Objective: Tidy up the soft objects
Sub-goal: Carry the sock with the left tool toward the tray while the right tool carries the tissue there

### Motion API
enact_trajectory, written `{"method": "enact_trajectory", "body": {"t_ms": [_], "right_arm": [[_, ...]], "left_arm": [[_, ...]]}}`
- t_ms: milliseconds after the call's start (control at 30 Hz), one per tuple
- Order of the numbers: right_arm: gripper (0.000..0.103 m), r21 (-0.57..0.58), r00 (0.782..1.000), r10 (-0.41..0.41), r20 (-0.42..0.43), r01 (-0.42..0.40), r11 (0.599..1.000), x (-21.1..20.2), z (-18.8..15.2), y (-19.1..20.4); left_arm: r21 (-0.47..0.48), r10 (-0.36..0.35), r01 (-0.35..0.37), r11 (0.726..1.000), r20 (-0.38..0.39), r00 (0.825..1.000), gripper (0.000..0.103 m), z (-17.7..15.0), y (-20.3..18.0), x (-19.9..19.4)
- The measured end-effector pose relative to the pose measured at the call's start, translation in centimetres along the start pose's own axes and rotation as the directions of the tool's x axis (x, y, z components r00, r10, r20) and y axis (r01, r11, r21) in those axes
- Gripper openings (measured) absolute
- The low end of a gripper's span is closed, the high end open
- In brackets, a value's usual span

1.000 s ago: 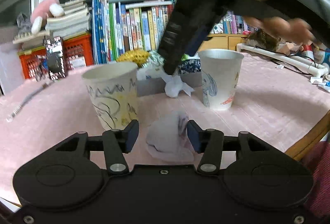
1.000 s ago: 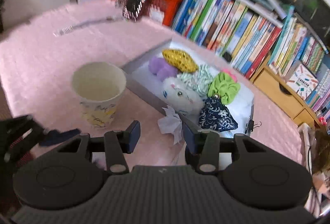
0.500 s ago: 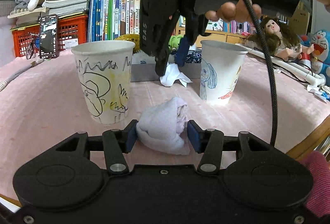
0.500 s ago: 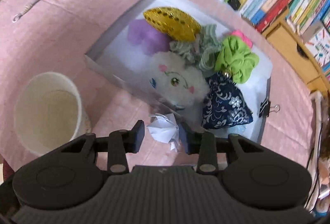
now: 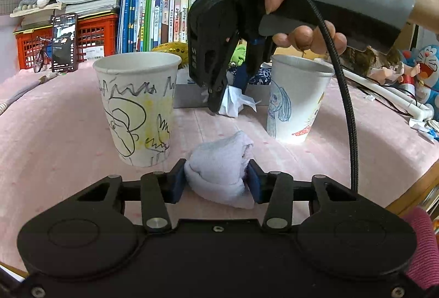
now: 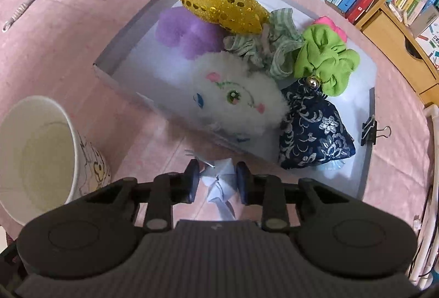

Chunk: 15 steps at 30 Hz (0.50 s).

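My left gripper is shut on a pale lilac rolled towel that rests on the pink tablecloth, between two paper cups. My right gripper is closed around a crumpled white paper tissue just in front of the grey tray; it also shows from outside in the left wrist view, pointing down at the tissue. The tray holds soft things: a gold sequin pouch, a purple puff, a white fluffy toy, a green scrunchie and a navy floral pouch.
A doodled paper cup stands left of the towel and a second cup to the right. A binder clip sits on the tray's right wall. Books, a red crate and dolls lie behind. The table edge is at right.
My left gripper has closed in on the lilac towel. My right gripper has come down over the white tissue and its fingers have narrowed onto it.
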State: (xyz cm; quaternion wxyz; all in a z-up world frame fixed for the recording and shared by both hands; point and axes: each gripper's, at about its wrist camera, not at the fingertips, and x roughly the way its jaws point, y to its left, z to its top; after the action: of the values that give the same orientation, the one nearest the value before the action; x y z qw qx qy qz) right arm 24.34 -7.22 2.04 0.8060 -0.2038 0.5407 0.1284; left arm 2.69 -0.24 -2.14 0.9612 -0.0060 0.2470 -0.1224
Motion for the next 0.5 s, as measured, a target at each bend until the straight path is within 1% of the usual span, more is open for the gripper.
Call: {"method": "enact_trajectory", "body": {"t_ms": [167,267,333,400,433,500], "right_arm": [[0.032,0.036,0.995,0.026,0.091,-0.03,0.999,-2.5,-0.4,-0.6],[0.033,0.039,0.983,0.055,0.175,-0.063,0.997,-4.8,-1.5,-1.0],[0.033,0.041,0.968,0.075,0.24,-0.087,0.995,-6.5,-2.7,-1.1],[0.033,0.043,0.947,0.093,0.309,-0.111,0.993,-8.1,-3.9,-1.5],[0.033,0.046,0.931,0.096,0.353,-0.12,0.992,-9.0,-4.8,-1.6],[0.033,0.051,0.905,0.115,0.409,-0.148,0.988,-10.0,-6.0,-1.9]], "left_arm": [[0.002,0.006,-0.006,1.0,-0.004,1.0,0.041,0.2,-0.1,-0.2],[0.004,0.01,-0.01,1.0,0.0,1.0,0.041,0.3,-0.1,-0.6],[0.008,0.015,-0.015,1.0,0.005,1.0,0.041,0.4,-0.2,-0.8],[0.011,0.021,-0.021,1.0,0.012,1.0,0.041,0.6,-0.3,-1.0],[0.011,0.022,-0.023,1.0,0.015,1.0,0.041,0.7,-0.4,-1.2],[0.013,0.026,-0.026,1.0,0.021,0.999,0.041,0.9,-0.5,-1.6]]}}
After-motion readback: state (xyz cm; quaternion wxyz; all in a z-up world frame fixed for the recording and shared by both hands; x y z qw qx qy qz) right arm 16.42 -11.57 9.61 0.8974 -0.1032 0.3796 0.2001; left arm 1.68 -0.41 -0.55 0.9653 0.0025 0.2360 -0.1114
